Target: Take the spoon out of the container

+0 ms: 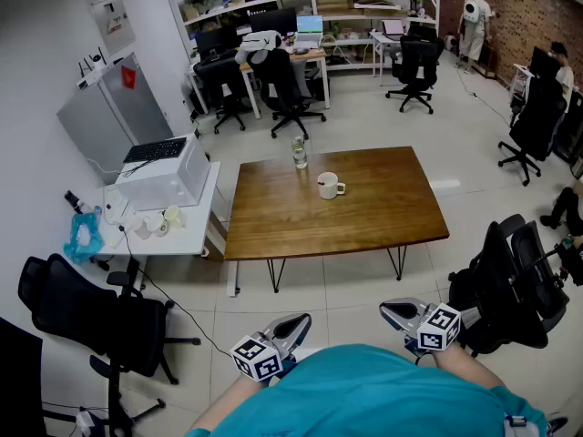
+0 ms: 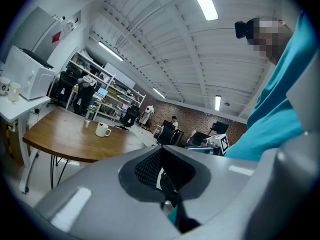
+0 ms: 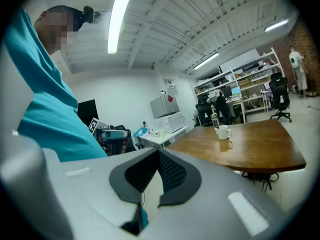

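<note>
A white mug (image 1: 330, 186) stands near the middle of the brown wooden table (image 1: 364, 217), with a clear glass jar (image 1: 299, 153) behind it at the far edge. No spoon can be made out at this distance. Both grippers are held close to the person's body, well short of the table. My left gripper (image 1: 293, 324) is shut with nothing in it, and so is my right gripper (image 1: 392, 310). In the left gripper view the mug (image 2: 102, 129) sits far beyond the closed left gripper (image 2: 160, 154). The right gripper view shows the mug (image 3: 223, 132) beyond the closed right gripper (image 3: 159, 155).
A white side desk (image 1: 168, 230) with a printer (image 1: 164, 171) stands left of the table. Black office chairs sit at the near left (image 1: 91, 321) and near right (image 1: 510, 285). Desks, shelves and people fill the back of the room.
</note>
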Available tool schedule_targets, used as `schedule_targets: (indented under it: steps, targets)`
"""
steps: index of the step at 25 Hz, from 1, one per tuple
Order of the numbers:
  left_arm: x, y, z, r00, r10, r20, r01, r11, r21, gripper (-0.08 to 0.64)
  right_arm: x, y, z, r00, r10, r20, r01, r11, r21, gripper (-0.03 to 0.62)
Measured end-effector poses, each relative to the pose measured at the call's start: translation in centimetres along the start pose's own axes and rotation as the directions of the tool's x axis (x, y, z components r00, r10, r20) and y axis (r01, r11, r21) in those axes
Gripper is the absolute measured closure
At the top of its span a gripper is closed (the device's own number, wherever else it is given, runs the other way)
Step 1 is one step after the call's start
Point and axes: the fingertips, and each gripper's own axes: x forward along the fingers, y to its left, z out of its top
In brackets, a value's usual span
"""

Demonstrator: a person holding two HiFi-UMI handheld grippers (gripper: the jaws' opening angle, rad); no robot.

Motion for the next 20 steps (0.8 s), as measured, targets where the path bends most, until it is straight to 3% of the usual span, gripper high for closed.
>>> schedule_targets:
  steps: [6, 13, 17, 20]
  targets:
    - [6.4, -2.5, -0.8, 1.000, -0.006, -0.010, 0.006, 1.000, -0.015, 0.558, -4.7, -3.3, 0.9, 1.000, 0.002, 0.007, -0.002, 1.000, -0.029, 0.591]
    - [12.0, -3.8, -1.8, 0.997, -0.046, -0.057, 0.047, 0.999, 0.018, 0.558, -7.9, -6.9, 0.9, 1.000, -0.011, 0.003, 0.011, 0.999, -0.046, 0.591]
    - [13.1, -1.5, -1.7, 0.998, -0.027, -0.052, 0.027, 1.000, 0.003, 0.558, -7.4, -9.4, 0.1, 0.999, -0.018, 0.030, 0.018, 1.000, 0.003, 0.591]
    - [13.7, 3.0, -2.4, 0.999, -0.021, -0.050, 0.019, 0.999, -0.029, 0.558, -3.9, -12.2, -0.7, 1.000, -0.022, 0.022, 0.022, 1.000, 0.016, 0.591]
